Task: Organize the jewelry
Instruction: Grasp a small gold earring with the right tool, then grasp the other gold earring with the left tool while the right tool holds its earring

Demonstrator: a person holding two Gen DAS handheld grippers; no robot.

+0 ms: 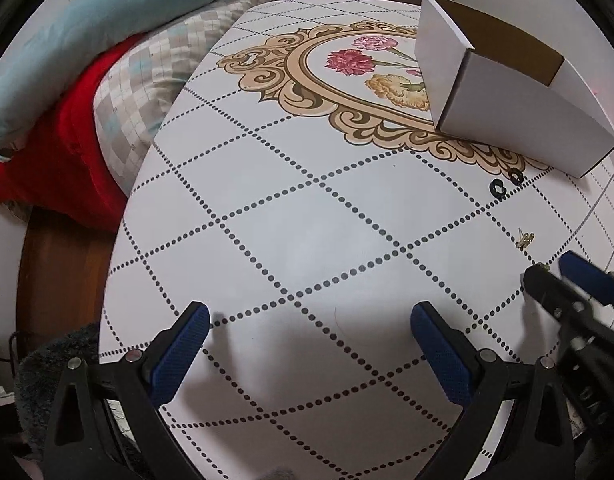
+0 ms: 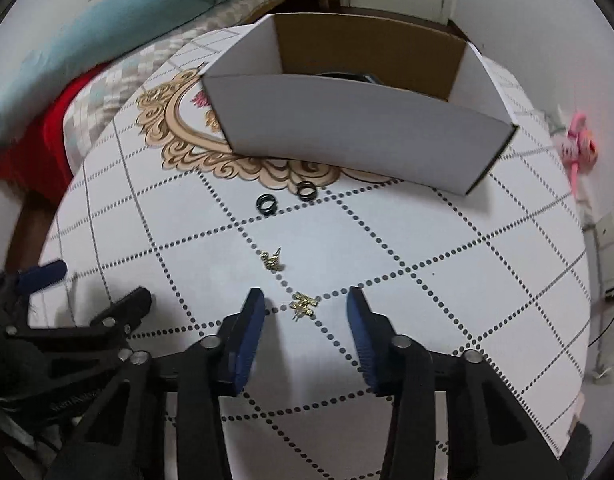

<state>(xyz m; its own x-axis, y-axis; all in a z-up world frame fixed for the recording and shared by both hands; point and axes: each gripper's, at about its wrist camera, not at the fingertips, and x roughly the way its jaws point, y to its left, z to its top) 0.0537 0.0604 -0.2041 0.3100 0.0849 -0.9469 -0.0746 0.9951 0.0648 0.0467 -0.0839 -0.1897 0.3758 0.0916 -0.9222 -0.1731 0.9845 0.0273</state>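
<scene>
Your left gripper (image 1: pixel 309 322) hangs released over bare table (image 1: pixel 291 240). Your right gripper (image 2: pixel 306 312) is spread too, a gold earring (image 2: pixel 303 304) lying between its fingers; beyond lie a second gold piece (image 2: pixel 272 260), two black rings (image 2: pixel 267 203) and the white box (image 2: pixel 359 128).

Rings (image 2: pixel 287 197) lie between box (image 2: pixel 359 136) and earrings (image 2: pixel 303 304).

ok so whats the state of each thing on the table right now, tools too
box: open on top, upright on the table
two black rings: loose on the table, in front of the box
far gold piece: loose on the table
near gold piece: on the table, between the right tool's fingers, not gripped
right tool: open
left tool: open, holding nothing
</scene>
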